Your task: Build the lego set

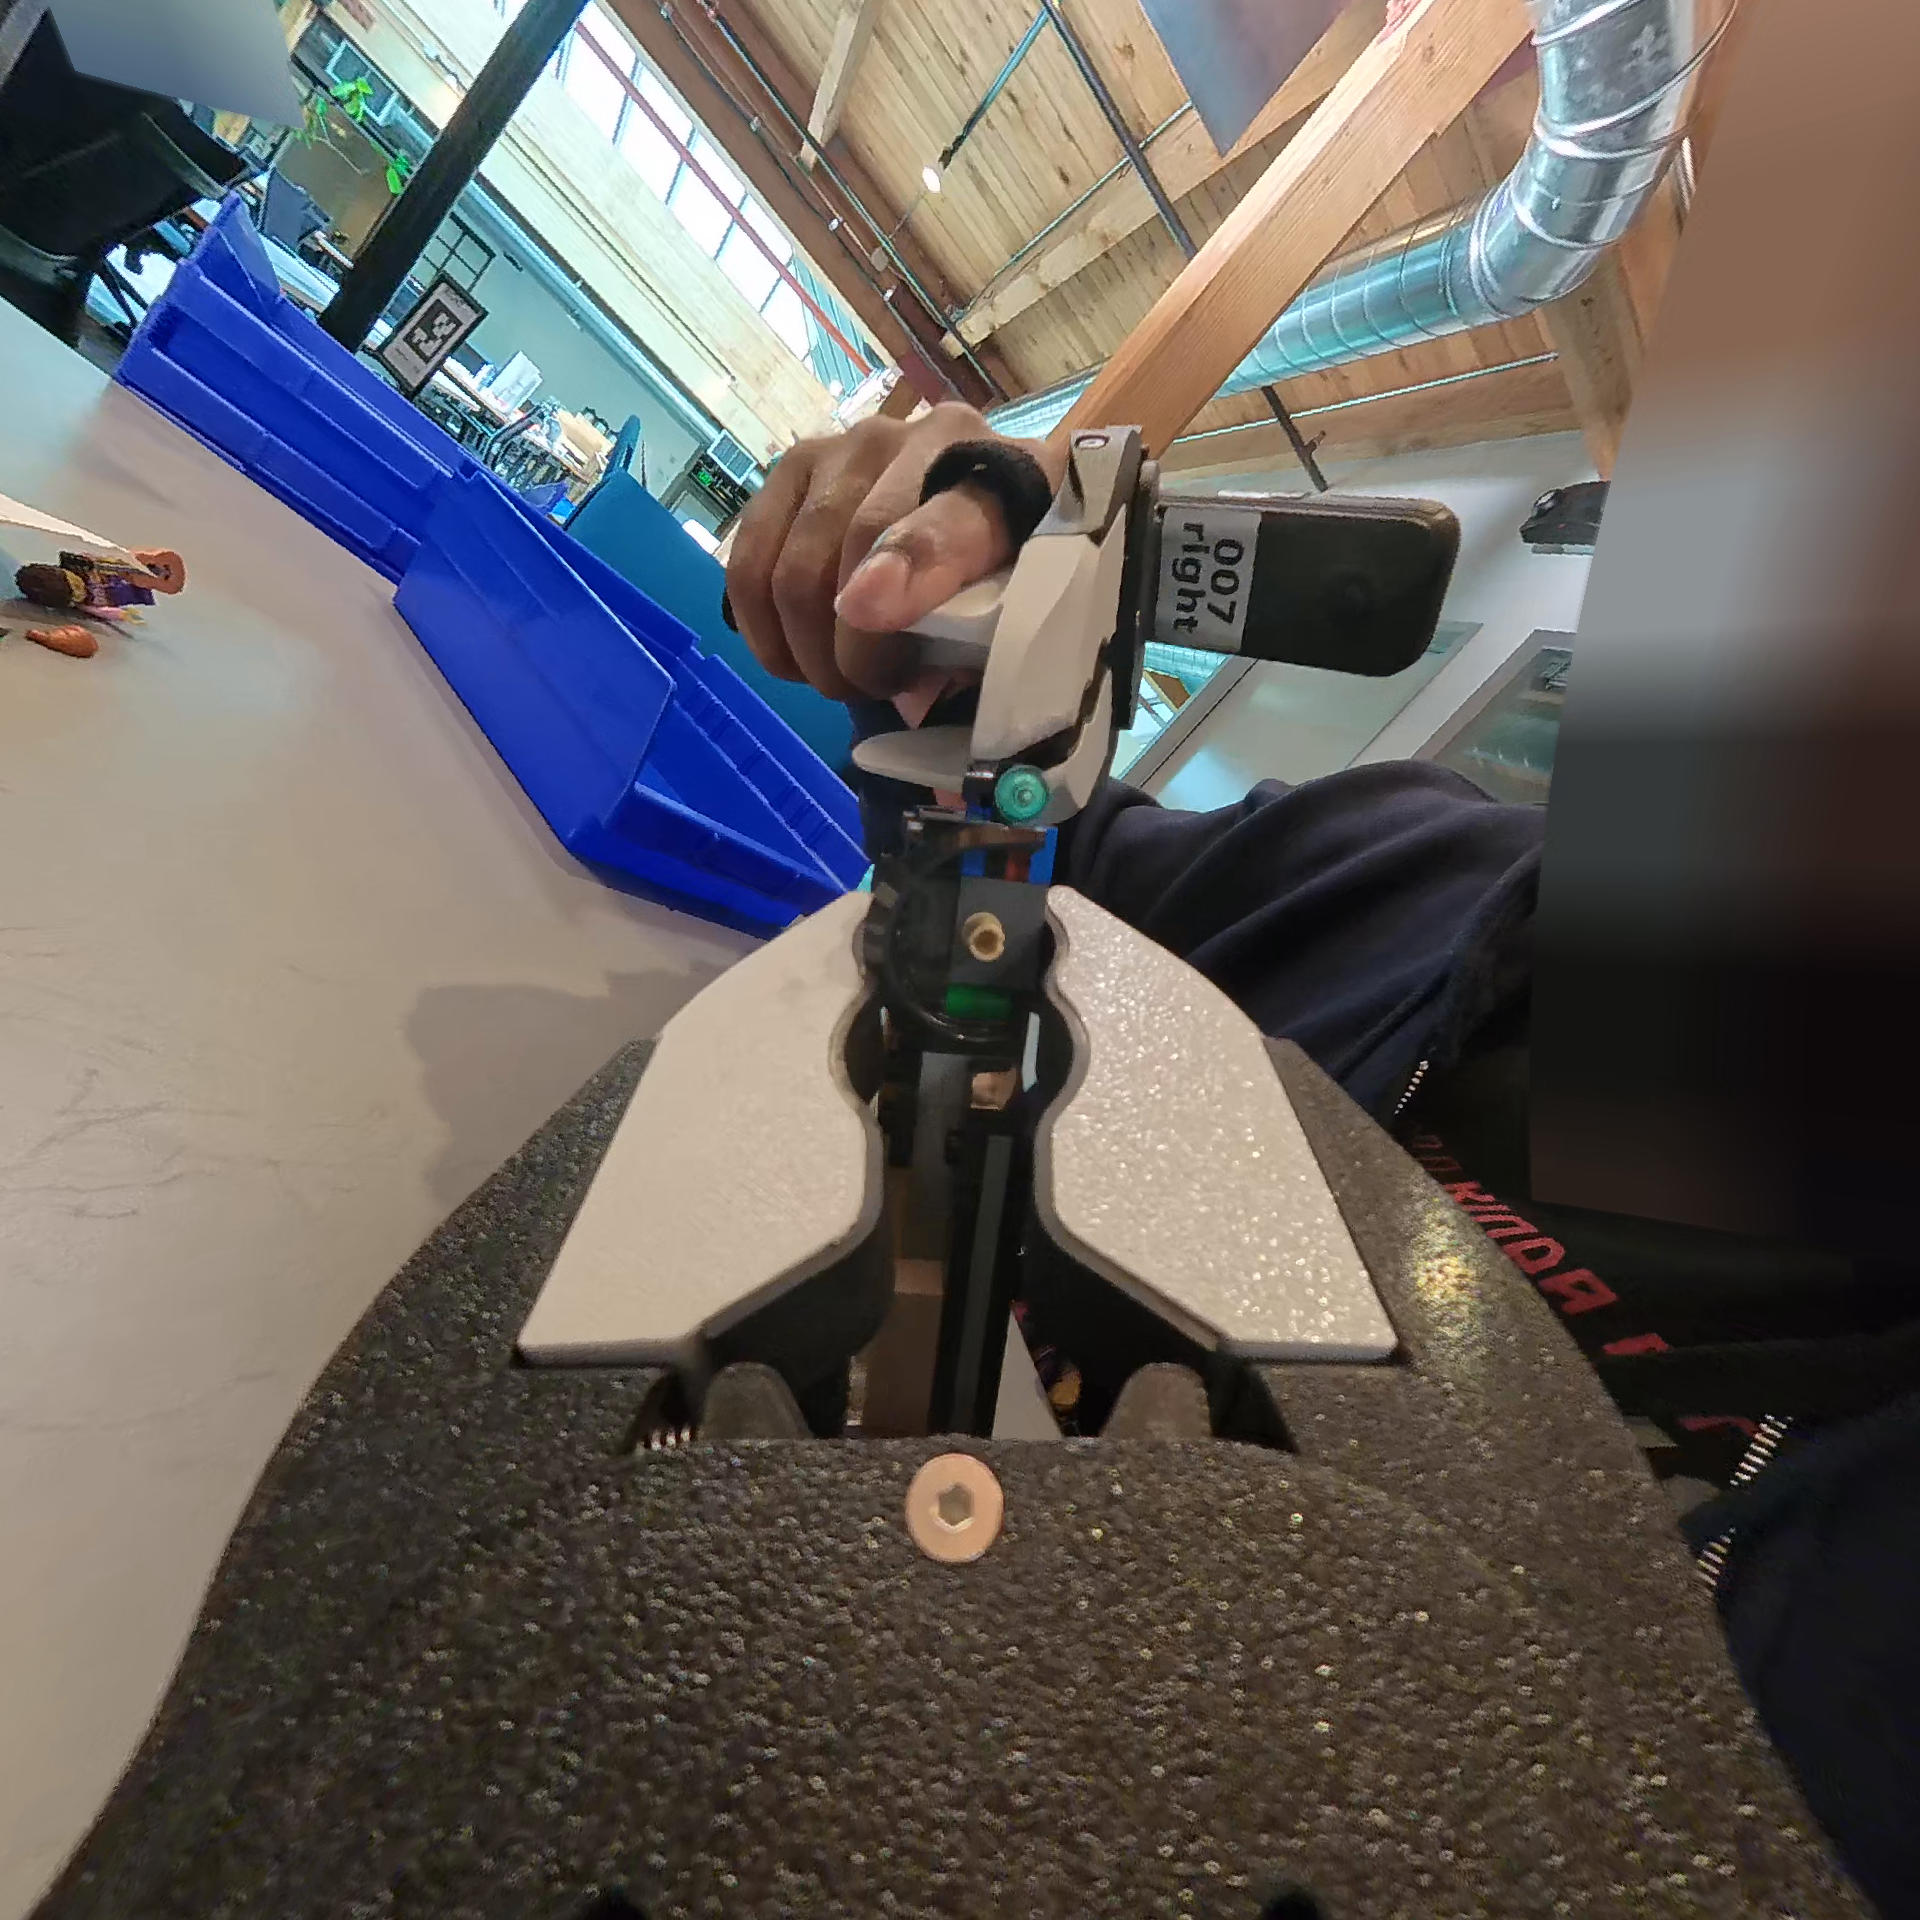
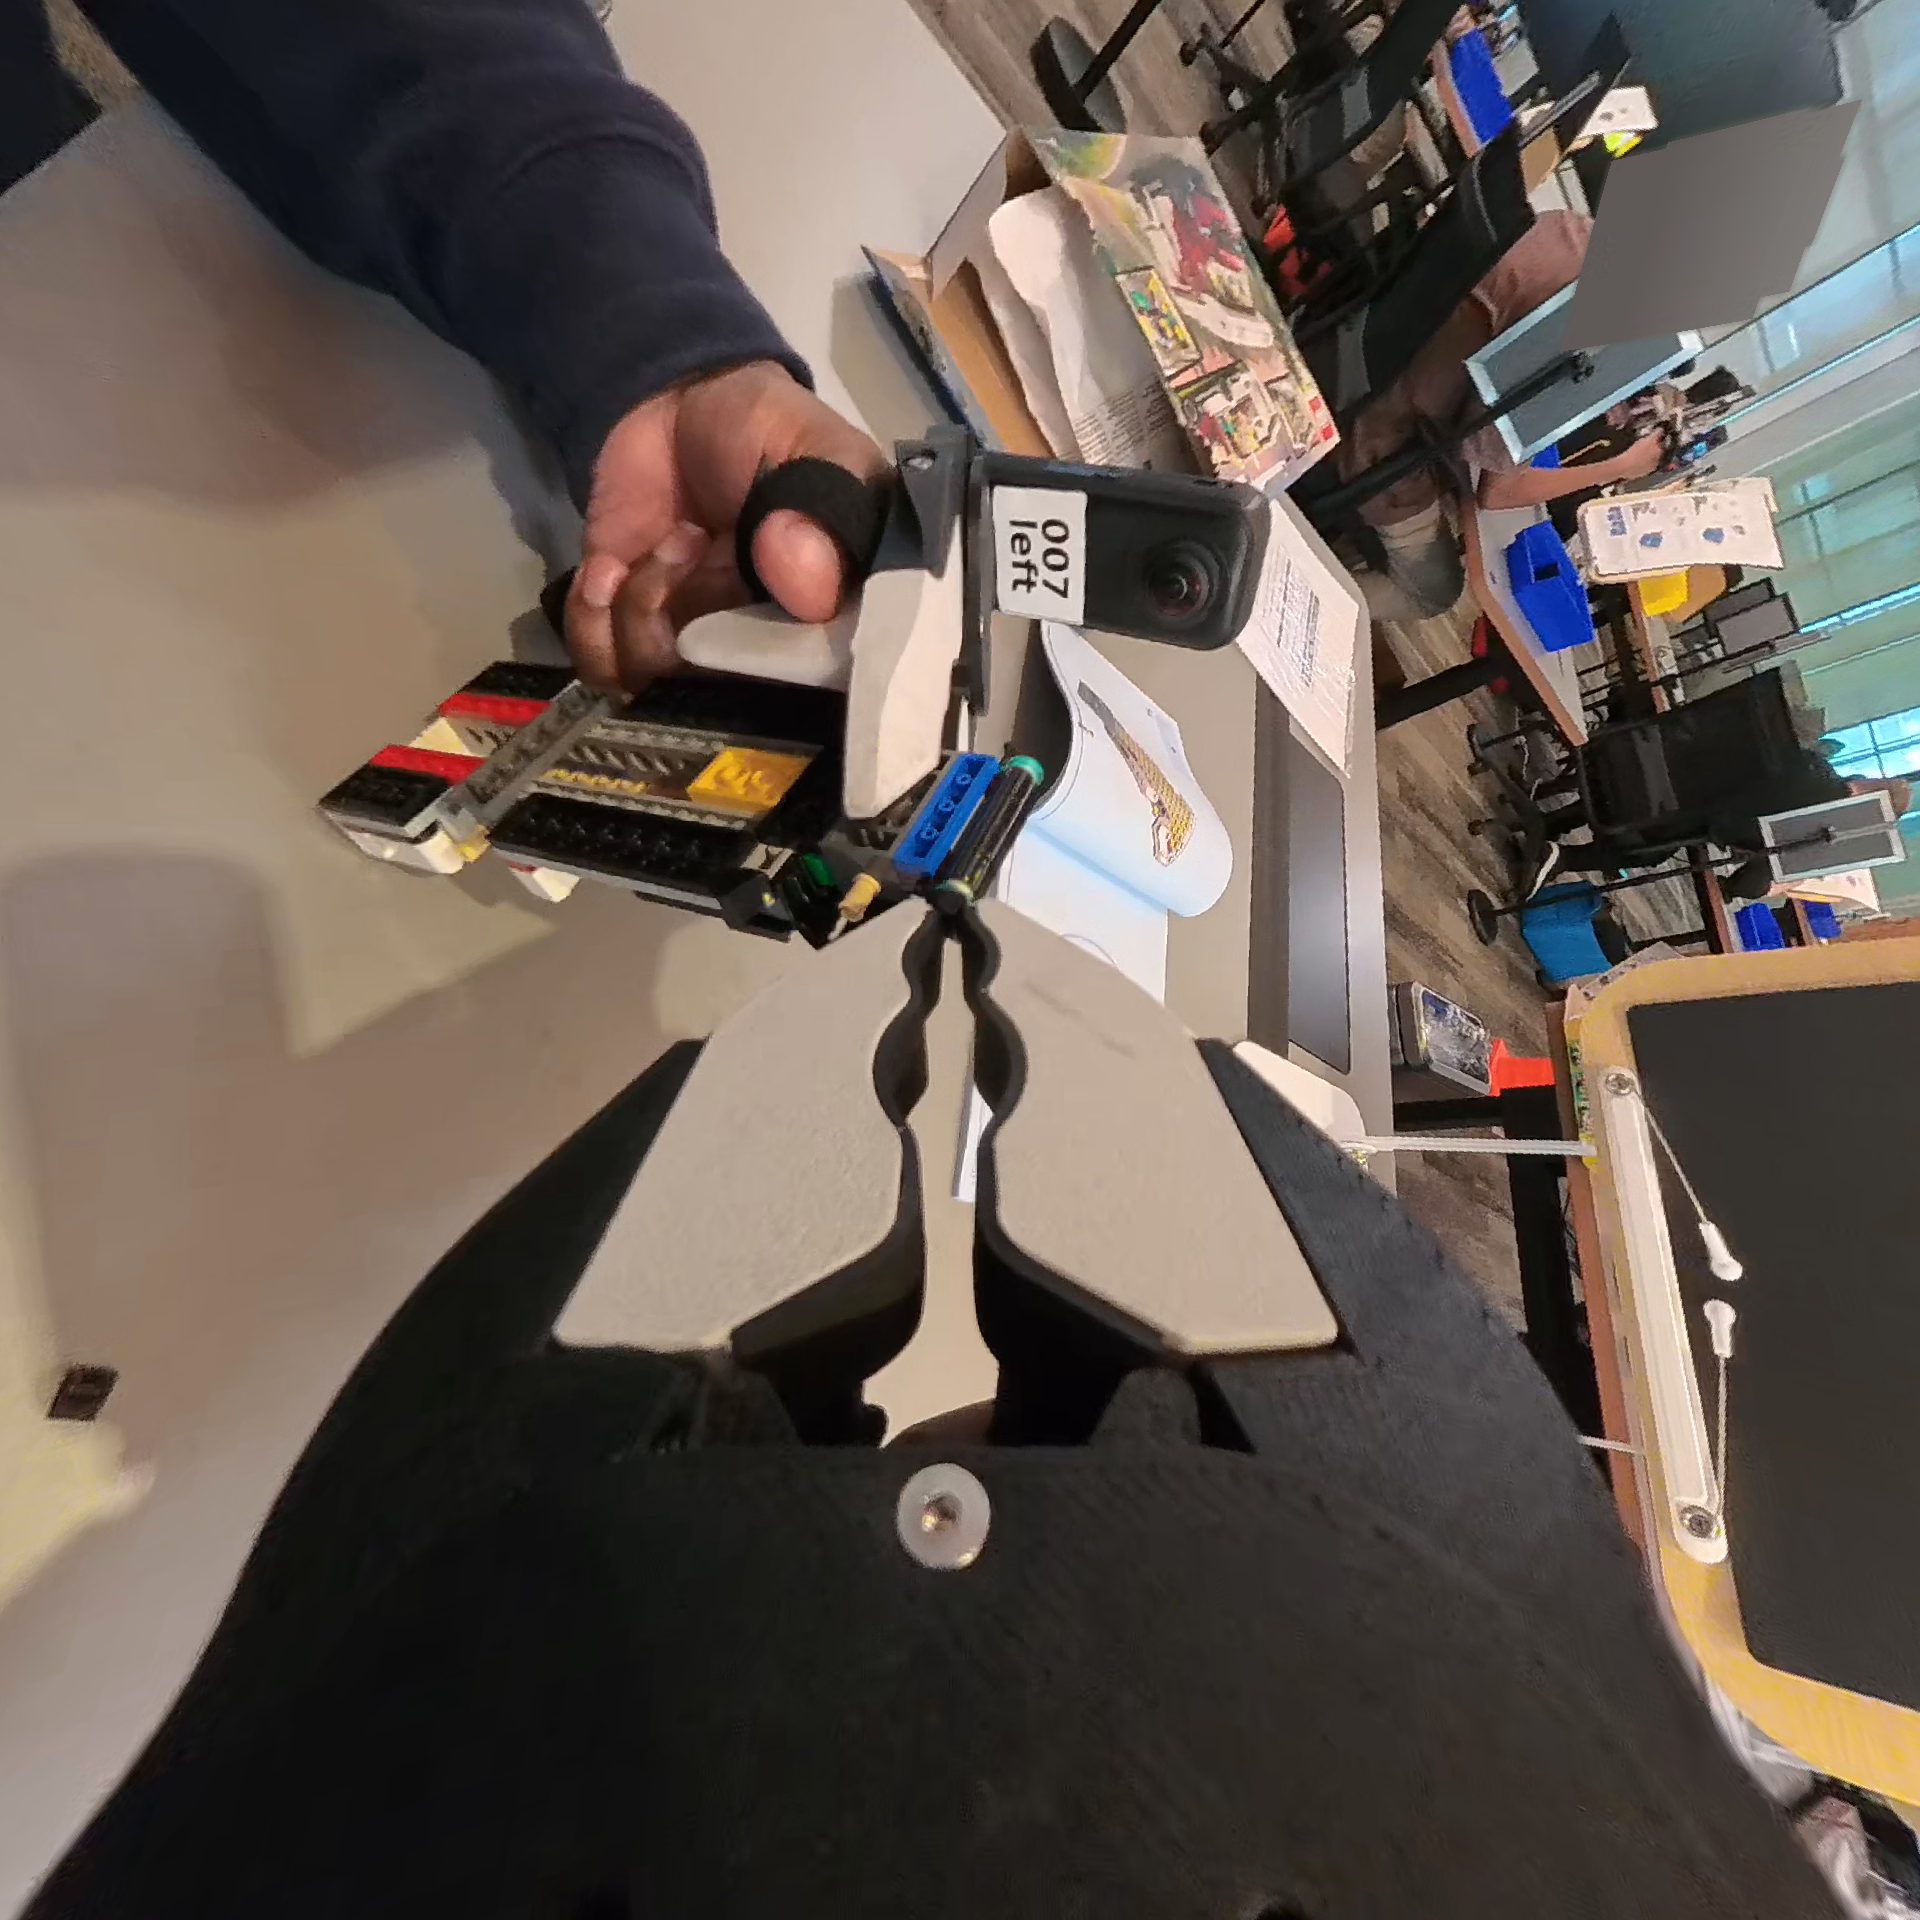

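Each gripper's camera carries a white sticker with printed writing. The left gripper (image 1: 961,956) has its jaws clamped on the dark end of a long brick model (image 2: 582,790) of black, red, white and yellow, its long axis running away from the right gripper (image 2: 951,920). That gripper's jaws are pinched on a black rod with teal end caps (image 2: 987,831) beside a blue brick (image 2: 940,816). Below lies a pale grey surface (image 1: 208,935) with blue bins (image 1: 468,540) and an open booklet (image 2: 1122,821), in a timber-ceilinged workshop.

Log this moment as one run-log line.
left gripper: shut on brick model, above table | right gripper: pinching black rod at model's blue brick | blue bins behind
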`<state>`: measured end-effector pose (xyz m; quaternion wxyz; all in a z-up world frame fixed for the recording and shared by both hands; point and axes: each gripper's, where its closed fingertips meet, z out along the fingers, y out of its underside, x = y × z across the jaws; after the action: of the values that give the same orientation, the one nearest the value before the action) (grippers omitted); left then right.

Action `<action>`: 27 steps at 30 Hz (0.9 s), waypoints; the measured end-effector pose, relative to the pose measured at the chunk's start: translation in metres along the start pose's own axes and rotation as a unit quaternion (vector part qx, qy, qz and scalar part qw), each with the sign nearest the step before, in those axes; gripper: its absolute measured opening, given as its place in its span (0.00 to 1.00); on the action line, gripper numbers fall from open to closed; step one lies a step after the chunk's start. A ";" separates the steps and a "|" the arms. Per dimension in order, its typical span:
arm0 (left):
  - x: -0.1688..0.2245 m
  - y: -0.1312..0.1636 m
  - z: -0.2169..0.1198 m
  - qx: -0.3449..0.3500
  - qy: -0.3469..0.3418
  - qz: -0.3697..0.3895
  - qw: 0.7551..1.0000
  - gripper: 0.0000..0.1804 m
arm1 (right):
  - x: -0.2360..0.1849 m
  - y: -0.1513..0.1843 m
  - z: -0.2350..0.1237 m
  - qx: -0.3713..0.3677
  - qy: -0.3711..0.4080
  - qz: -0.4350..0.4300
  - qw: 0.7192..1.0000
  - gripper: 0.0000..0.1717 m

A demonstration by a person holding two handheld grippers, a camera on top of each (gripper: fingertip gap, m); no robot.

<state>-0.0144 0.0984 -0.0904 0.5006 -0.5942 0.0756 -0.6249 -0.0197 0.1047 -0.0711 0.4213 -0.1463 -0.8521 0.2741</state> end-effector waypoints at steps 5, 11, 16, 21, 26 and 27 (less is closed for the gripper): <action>-0.001 -0.001 0.000 0.005 0.000 -0.006 1.000 0.14 | 0.001 0.001 0.000 0.001 0.013 0.007 1.000 0.02; -0.002 -0.001 0.000 0.007 -0.003 -0.006 1.000 0.14 | 0.002 0.002 0.001 -0.003 0.017 0.012 1.000 0.02; -0.005 -0.009 -0.003 0.035 -0.016 0.001 0.999 0.14 | 0.011 0.008 0.003 -0.010 0.057 0.027 0.998 0.02; -0.006 -0.024 -0.011 0.079 -0.013 -0.016 0.997 0.14 | 0.020 0.014 0.004 0.008 0.089 0.073 0.993 0.11; -0.009 -0.028 -0.015 0.098 -0.012 -0.035 0.995 0.14 | 0.028 0.012 0.004 0.025 0.119 0.104 0.987 0.11; -0.010 -0.028 -0.015 0.099 -0.013 -0.035 0.994 0.14 | 0.028 0.014 0.004 0.021 0.125 0.107 0.986 0.11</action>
<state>-0.0438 0.1113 -0.0817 0.5358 -0.5520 -0.0138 -0.6388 -0.0392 0.1280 -0.0637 0.4956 -0.2607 -0.7662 0.3152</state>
